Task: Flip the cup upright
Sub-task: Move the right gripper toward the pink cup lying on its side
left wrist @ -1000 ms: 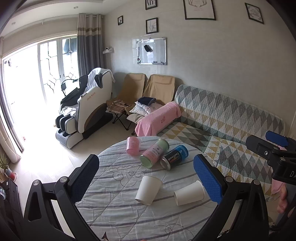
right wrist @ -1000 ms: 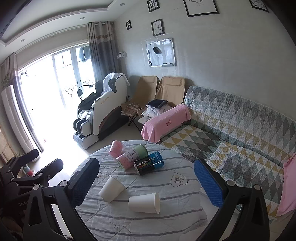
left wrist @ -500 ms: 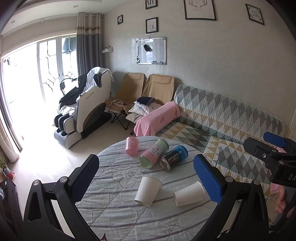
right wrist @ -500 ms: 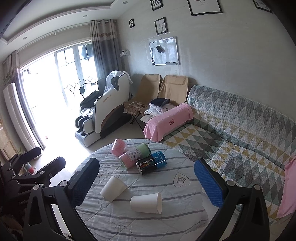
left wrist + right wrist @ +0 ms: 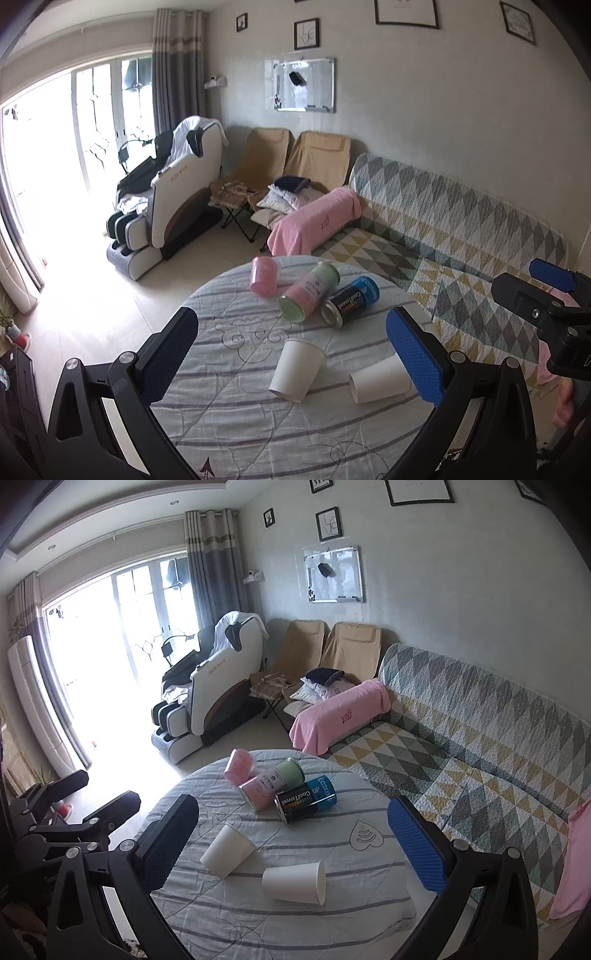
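Two white paper cups lie on their sides on the round striped table [image 5: 229, 417]. In the left wrist view the left cup [image 5: 297, 370] lies mid-table and the right cup [image 5: 380, 381] is partly behind my right finger pad. In the right wrist view they are the left cup [image 5: 227, 850] and the right cup [image 5: 294, 882]. My left gripper [image 5: 291, 362] is open and empty, held above and short of the cups. My right gripper [image 5: 291, 842] is open and empty too. Each gripper shows in the other's view, the right one [image 5: 546, 295] and the left one [image 5: 79, 812].
A pink cup [image 5: 263, 276], a pink-and-green canister [image 5: 309, 292] and a black-and-blue canister [image 5: 350, 300] lie on their sides at the table's far side. A patterned sofa [image 5: 461, 236] stands to the right behind the table, a massage chair [image 5: 173, 199] to the left.
Both views have shifted slightly; the grippers drift a little, still open. The cups and canisters have not moved.
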